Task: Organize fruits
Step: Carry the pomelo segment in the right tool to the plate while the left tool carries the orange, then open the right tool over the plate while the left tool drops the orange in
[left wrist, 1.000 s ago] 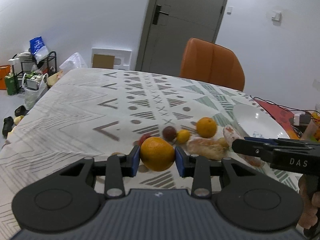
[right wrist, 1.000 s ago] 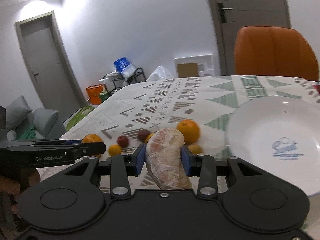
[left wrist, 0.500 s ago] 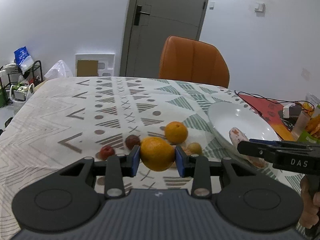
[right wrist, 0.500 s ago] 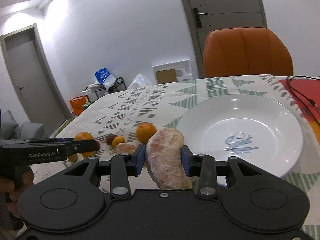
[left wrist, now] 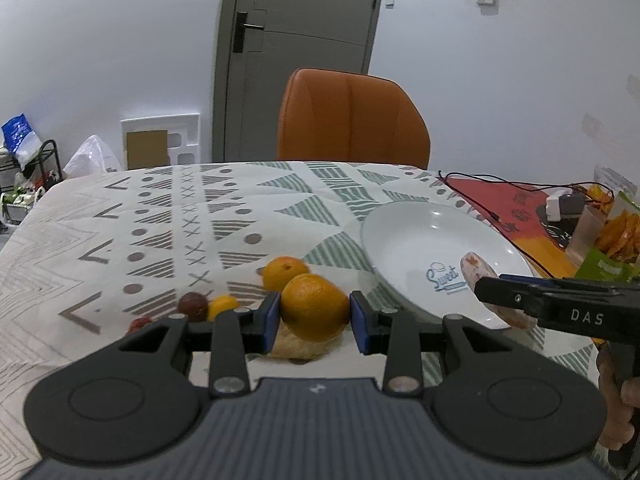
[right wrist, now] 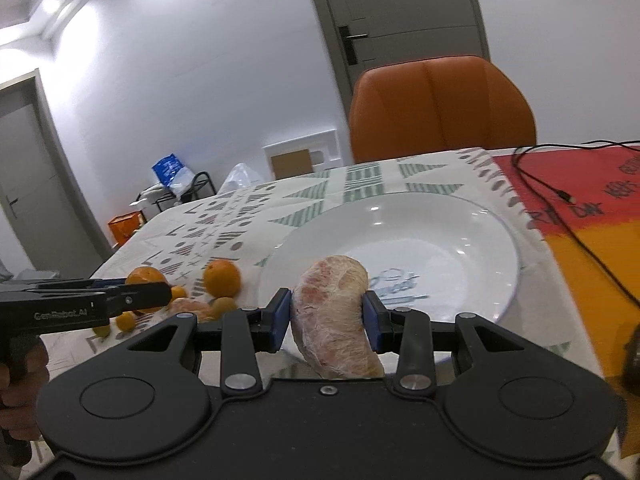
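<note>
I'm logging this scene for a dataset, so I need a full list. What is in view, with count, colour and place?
Plate: one, white with blue lettering, on the table's right side, nothing lying in it.
Orange: one, held in the left gripper.
Peeled segment: one, pinkish, held in the right gripper over the plate's near edge.
Loose fruit: several orange, yellow and dark red pieces on the tablecloth, left of the plate; exact count unclear.
Tablecloth: one, white with grey and green shapes.
Chair: one, orange, behind the table.
Door: one, grey, behind the chair.
Cable: one, black, across the red and yellow mat.
Left gripper: shut on the orange.
Right gripper: shut on the segment.
</note>
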`<state>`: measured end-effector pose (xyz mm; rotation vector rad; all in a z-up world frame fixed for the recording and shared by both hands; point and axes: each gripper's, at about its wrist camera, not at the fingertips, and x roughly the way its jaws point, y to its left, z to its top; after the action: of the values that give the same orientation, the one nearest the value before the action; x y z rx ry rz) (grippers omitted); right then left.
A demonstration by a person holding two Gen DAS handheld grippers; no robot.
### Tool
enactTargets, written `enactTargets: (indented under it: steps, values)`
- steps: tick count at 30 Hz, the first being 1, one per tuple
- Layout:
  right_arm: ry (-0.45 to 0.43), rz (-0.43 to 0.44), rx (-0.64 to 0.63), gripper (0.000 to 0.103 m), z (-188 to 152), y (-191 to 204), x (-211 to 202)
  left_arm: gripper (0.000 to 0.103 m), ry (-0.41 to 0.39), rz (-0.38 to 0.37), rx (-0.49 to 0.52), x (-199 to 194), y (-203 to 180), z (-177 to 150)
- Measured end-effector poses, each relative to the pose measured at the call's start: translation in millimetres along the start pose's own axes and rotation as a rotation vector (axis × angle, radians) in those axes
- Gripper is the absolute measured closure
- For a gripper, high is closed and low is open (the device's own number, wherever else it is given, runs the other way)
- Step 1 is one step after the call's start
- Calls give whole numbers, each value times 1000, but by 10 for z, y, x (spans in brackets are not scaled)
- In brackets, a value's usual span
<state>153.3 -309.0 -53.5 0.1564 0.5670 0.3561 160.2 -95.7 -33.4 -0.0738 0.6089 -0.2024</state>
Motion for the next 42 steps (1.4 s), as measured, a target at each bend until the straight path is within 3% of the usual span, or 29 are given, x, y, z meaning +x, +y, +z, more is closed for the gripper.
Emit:
enactTargets:
  steps: [11,33,39,42]
  values:
    - [-55,-103,30,62,15,-223,-128,67,9,-28,51,192,-314,103]
    - [-52,-54,105,61,-115,-457,-352,67,8,-75,119,472,-837,277]
    - [-41,-46,122,56,-172,-486,-337,67,10,-80,119,495,-894,289]
    - [-39,-38,129,55,-186,-481,-335,62,-13,-57,116,450,-868,298]
